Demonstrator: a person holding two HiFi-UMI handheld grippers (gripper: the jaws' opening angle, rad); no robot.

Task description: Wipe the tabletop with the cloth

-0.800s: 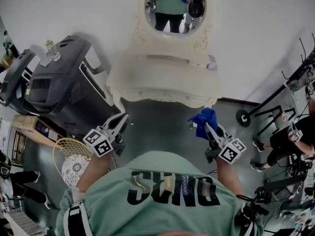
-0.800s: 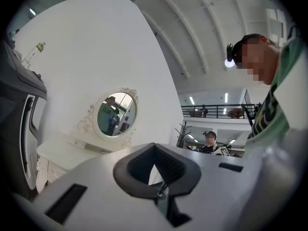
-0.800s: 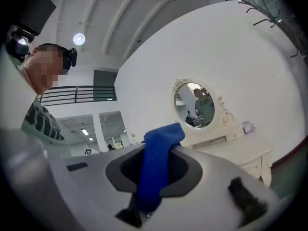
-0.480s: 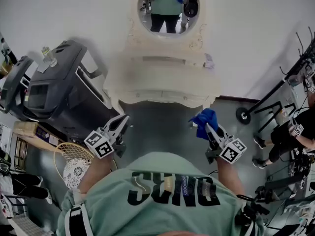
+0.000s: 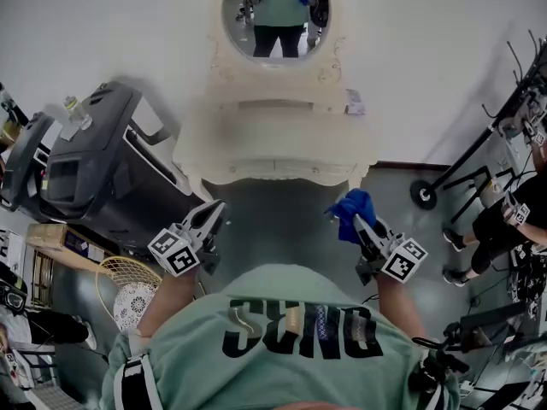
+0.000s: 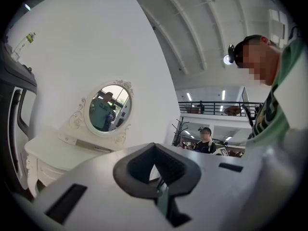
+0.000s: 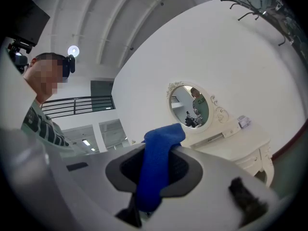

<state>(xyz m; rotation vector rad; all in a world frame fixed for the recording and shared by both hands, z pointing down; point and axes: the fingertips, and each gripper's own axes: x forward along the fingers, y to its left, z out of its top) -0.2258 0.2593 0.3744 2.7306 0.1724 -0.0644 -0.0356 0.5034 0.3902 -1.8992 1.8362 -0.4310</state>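
Both forearms reach forward from the person's green shirt (image 5: 282, 301) at about the same level. The two grippers are held over the grey floor (image 5: 275, 220), just short of the front edge of the white dressing table (image 5: 273, 148), and angled slightly toward each other. The left gripper (image 5: 212, 212) has its jaws closed together with nothing between them, pointing toward the table and its oval mirror (image 5: 272, 11). The right gripper (image 5: 359, 222) has its jaws clamped on the blue cloth (image 5: 352, 203), which bunches over the jaw tips and is not touching the table.
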